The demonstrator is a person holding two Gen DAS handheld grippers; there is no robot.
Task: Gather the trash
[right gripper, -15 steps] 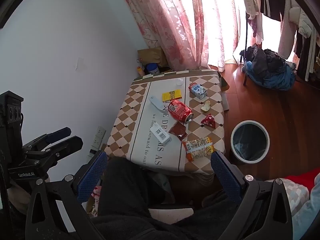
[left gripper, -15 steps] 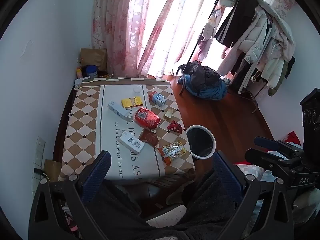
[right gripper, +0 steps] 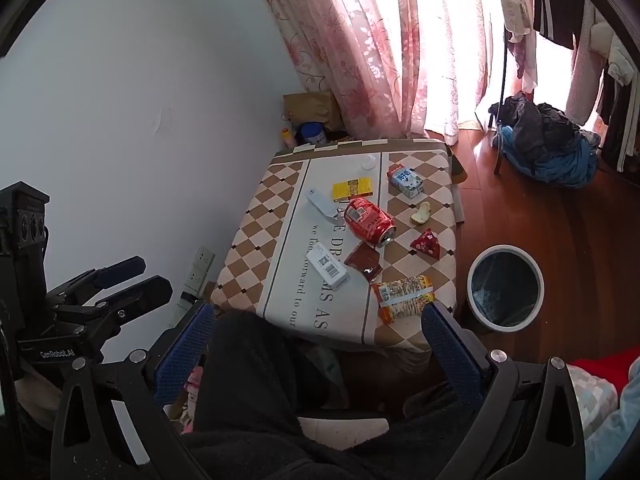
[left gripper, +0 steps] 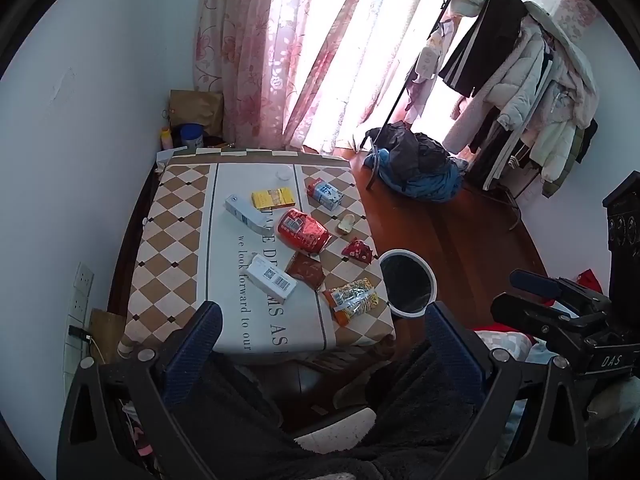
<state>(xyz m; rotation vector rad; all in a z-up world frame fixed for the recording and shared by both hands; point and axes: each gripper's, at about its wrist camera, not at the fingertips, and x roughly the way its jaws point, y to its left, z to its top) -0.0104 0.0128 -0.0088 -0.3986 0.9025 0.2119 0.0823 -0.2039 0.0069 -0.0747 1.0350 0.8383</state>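
Trash lies on the low checkered table (left gripper: 172,216): a red can (left gripper: 304,234) on its side, a white box (left gripper: 272,278), a brown sachet (left gripper: 306,270), an orange snack packet (left gripper: 354,300), a red wrapper (left gripper: 358,252), a milk carton (left gripper: 325,194) and a yellow box (left gripper: 273,199). A white bin (left gripper: 408,313) with a dark liner stands on the floor at the table's right. My left gripper (left gripper: 320,316) hangs open and empty above a dark-clothed lap, short of the table's near edge. My right gripper (right gripper: 316,314) is likewise open and empty, with the can (right gripper: 370,222) and bin (right gripper: 505,326) ahead.
A pile of dark and blue clothes (left gripper: 420,168) lies on the wooden floor under a laden coat rack (left gripper: 520,80). Pink curtains (left gripper: 300,60) hang behind the table. A paper bag (left gripper: 196,110) and jars stand in the far left corner. The white wall runs along the table's left side.
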